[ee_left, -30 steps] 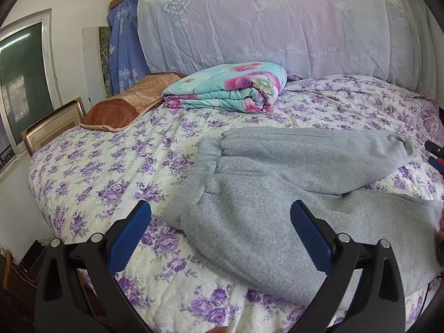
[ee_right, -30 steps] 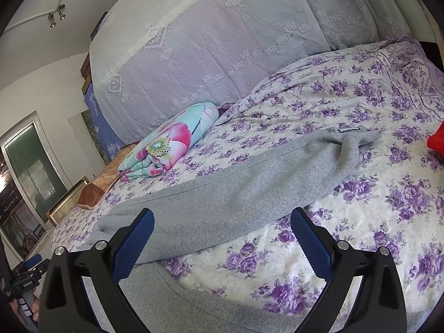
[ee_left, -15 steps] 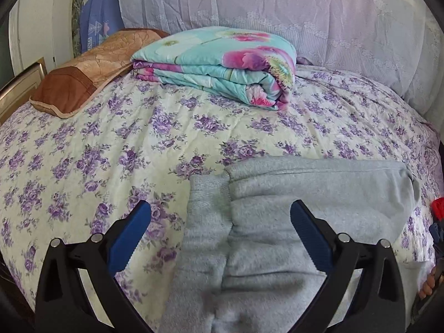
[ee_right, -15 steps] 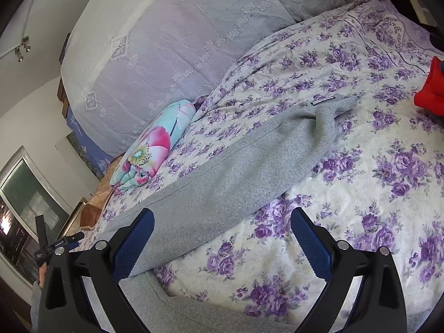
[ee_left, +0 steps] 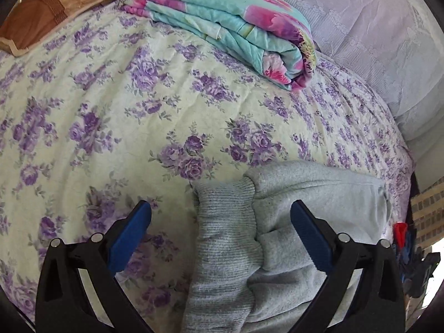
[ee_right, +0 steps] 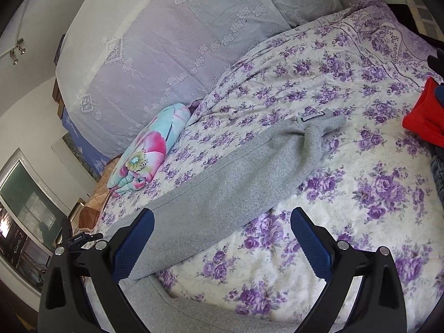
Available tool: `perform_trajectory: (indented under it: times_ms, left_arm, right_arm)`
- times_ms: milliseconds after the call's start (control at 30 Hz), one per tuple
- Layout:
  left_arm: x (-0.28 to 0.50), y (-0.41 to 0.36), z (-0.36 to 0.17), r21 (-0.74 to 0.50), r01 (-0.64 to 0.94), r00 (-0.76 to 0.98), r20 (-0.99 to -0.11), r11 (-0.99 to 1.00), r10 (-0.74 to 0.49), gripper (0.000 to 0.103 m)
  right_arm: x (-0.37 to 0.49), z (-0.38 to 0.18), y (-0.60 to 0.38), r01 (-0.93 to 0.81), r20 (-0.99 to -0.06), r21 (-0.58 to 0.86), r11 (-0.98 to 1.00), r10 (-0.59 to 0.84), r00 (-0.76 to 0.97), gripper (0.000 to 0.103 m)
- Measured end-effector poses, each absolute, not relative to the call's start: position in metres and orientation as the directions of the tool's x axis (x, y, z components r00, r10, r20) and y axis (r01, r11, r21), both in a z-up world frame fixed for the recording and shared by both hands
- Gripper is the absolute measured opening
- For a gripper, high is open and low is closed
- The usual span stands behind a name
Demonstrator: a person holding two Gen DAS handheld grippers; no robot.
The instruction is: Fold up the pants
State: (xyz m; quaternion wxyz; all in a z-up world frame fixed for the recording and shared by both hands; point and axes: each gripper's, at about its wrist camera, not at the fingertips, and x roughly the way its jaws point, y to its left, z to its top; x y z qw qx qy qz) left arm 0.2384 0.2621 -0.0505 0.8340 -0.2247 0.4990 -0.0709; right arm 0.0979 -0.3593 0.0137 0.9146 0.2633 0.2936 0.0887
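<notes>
Right now the left gripper (ee_left: 220, 222) hangs over the waistband end of the grey pants (ee_left: 277, 236), its two blue fingers (ee_left: 129, 238) spread wide with nothing between them. The ribbed waistband (ee_left: 224, 249) runs from the middle of the left wrist frame down to its bottom edge, sitting in the gap between the fingers; whether the pads touch the cloth cannot be told. The pants lie on a bedspread (ee_left: 111, 111) printed with purple flowers. In the upper middle of that frame a folded teal and pink quilt (ee_left: 222, 22) rests on the bed, and a brown pillow (ee_left: 36, 19) sits in the upper left corner.

In the right wrist frame the right gripper (ee_right: 222, 236) is likewise wide apart and empty. One grey leg (ee_right: 236, 188) stretches from the lower left toward the centre right, ending in a ribbed cuff (ee_right: 327, 120) with a small label. A second strip of grey fabric (ee_right: 194, 310) crosses the bottom of the frame. A red item (ee_right: 424, 113) lies at the right edge, well apart from the cuff. The folded quilt (ee_right: 149, 152) shows at centre left, below a lace-covered headboard (ee_right: 166, 41).
</notes>
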Motion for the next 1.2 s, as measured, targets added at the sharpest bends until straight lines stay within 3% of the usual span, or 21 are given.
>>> perform_trajectory:
  times_ms: [100, 133, 167, 200, 400, 667, 933, 1200]
  left_arm:
    - [0.242, 0.264, -0.057, -0.511, -0.087, 0.494, -0.768, 0.855, -0.408, 0.096]
    - [0.242, 0.264, -0.058, -0.523, -0.077, 0.495, -0.759, 0.849, -0.423, 0.09]
    - [0.243, 0.262, -0.06, -0.532, -0.068, 0.488, -0.756, 0.844, -0.438, 0.063]
    - [0.245, 0.26, -0.061, -0.546, -0.057, 0.475, -0.751, 0.836, -0.458, 0.052]
    - [0.237, 0.252, -0.047, -0.512, -0.037, 0.525, -0.741, 0.858, -0.419, 0.04]
    - [0.224, 0.241, -0.026, -0.438, 0.005, 0.594, -0.722, 0.899, -0.355, 0.035]
    - [0.229, 0.248, -0.037, -0.462, -0.018, 0.58, -0.727, 0.887, -0.367, 0.035]
    - [0.234, 0.248, -0.044, -0.455, -0.033, 0.558, -0.747, 0.89, -0.361, 0.035]
  right_arm:
    - [0.097, 0.009, -0.364, 0.01, -0.502, 0.537, 0.843, 0.31, 0.807, 0.099]
    - [0.098, 0.008, -0.365, 0.015, -0.509, 0.533, 0.846, 0.307, 0.804, 0.099]
    - [0.1, 0.007, -0.366, 0.017, -0.516, 0.528, 0.849, 0.304, 0.801, 0.099]
    - [0.102, 0.008, -0.366, 0.018, -0.521, 0.522, 0.853, 0.302, 0.798, 0.099]
    - [0.123, 0.018, -0.364, -0.014, -0.538, 0.482, 0.876, 0.308, 0.785, 0.099]
    - [0.185, 0.025, -0.347, -0.155, -0.626, 0.297, 0.942, 0.315, 0.713, 0.098]
    - [0.255, 0.011, -0.276, -0.494, -0.724, -0.081, 0.866, 0.29, 0.626, 0.098]
    - [0.315, -0.005, -0.243, -0.623, -0.763, -0.119, 0.773, 0.33, 0.556, 0.097]
